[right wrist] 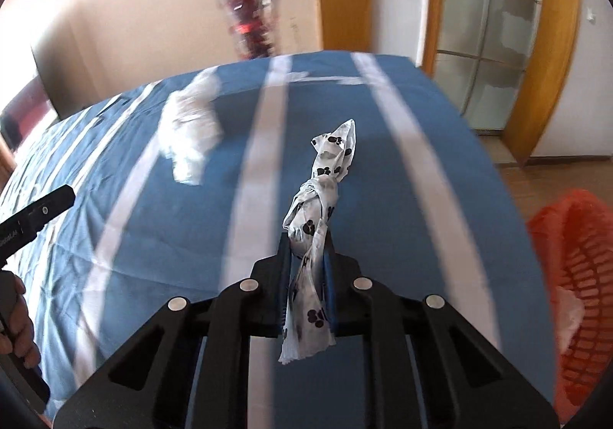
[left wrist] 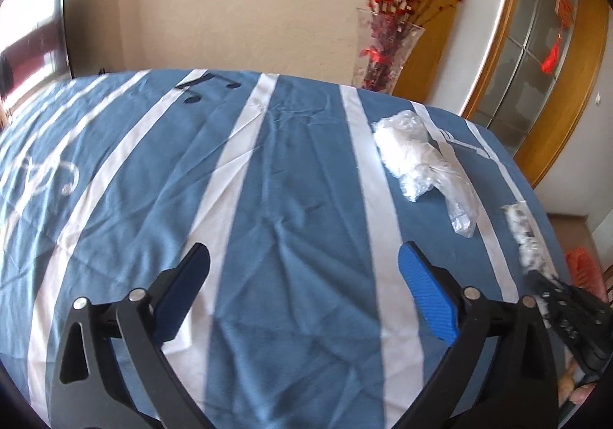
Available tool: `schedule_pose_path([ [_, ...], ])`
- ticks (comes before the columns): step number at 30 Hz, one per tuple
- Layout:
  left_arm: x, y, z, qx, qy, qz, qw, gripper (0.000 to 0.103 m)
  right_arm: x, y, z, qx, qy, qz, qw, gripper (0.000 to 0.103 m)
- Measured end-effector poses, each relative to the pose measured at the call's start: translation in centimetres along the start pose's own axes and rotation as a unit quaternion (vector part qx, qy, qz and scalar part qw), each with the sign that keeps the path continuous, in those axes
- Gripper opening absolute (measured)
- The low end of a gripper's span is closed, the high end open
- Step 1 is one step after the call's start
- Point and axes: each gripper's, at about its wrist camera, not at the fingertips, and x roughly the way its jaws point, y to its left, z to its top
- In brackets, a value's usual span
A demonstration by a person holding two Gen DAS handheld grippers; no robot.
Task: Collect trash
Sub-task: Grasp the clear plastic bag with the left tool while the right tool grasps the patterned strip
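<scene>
- Over the blue striped cloth (left wrist: 291, 199), the left gripper (left wrist: 302, 298) is hanging with its jaws wide apart, holding nothing.
- At 1 o'clock, a crumpled plastic bag (left wrist: 410, 149) is lying.
- The right gripper (right wrist: 306, 268) is squeezing a knotted paw-print bag (right wrist: 318, 214).

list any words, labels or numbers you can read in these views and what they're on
No text can be read for certain.
White lettering on the black left gripper arm: too small and blurred to read.
Blue-and-white striped bedsheet: printed music notes only, no words.
Knotted white paw-print plastic bag: paw prints only.
</scene>
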Motion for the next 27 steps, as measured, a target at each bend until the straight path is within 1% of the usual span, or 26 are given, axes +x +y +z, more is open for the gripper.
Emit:
schedule_pose_path([
  [2,0.6,-1.4,0.4,0.016,0.001,0.001,0.9999,0.098,-0.4,-1.6,-0.2,0.012,-0.004,-0.013,1.000,0.016],
  [4,1.6,-2.8,1.1,0.022,0.005,-0.009,0.9997,0.098,-0.7,-3.4,-0.4,0.031,-0.004,-0.024,0.999,0.016],
  [7,2.9,-4.4,2.3,0.018,0.014,-0.027,0.9994,0.098,-0.9,-5.3,-0.6,0.053,-0.003,-0.032,0.998,0.016],
  [9,3.8,-5.6,3.5,0.015,0.010,-0.031,0.9994,0.098,-1.1,-6.2,-0.8,0.066,-0.005,-0.034,0.997,0.016],
  [12,5.2,-7.1,5.0,0.010,0.006,-0.036,0.9993,0.098,-1.2,-6.9,-1.0,0.077,-0.009,-0.036,0.996,0.016],
  [15,7.0,-8.0,6.3,0.004,0.017,-0.028,0.9995,0.098,-1.4,-6.9,-1.0,0.077,-0.015,-0.038,0.996,0.016],
  [18,8.5,-8.3,6.9,0.000,0.028,-0.014,0.9995,0.098,-1.6,-7.0,-1.1,0.076,-0.015,-0.040,0.996,0.016],
  [21,9.6,-8.5,6.9,-0.004,0.038,-0.015,0.9992,0.097,-1.6,-6.8,-1.1,0.074,-0.011,-0.035,0.997,0.016],
  [22,9.9,-8.6,6.8,-0.006,0.042,-0.017,0.9990,0.095,-1.5,-6.8,-1.1,0.073,-0.009,-0.033,0.997,0.016],
  [24,10.4,-8.8,6.7,-0.008,0.051,-0.024,0.9984,0.089,-1.3,-6.7,-1.1,0.072,-0.004,-0.030,0.997,0.016],
  [25,10.5,-8.8,6.6,-0.009,0.055,-0.026,0.9981,0.083,-1.2,-6.7,-1.1,0.071,-0.002,-0.028,0.997,0.016],
  [26,10.8,-9.0,6.5,-0.009,0.059,-0.028,0.9978,0.080,-1.2,-6.7,-1.1,0.071,0.000,-0.028,0.997,0.016],
  [27,10.8,-9.2,6.4,-0.005,0.055,-0.024,0.9982,0.078,-1.2,-6.6,-1.2,0.071,0.000,-0.028,0.997,0.016],
])
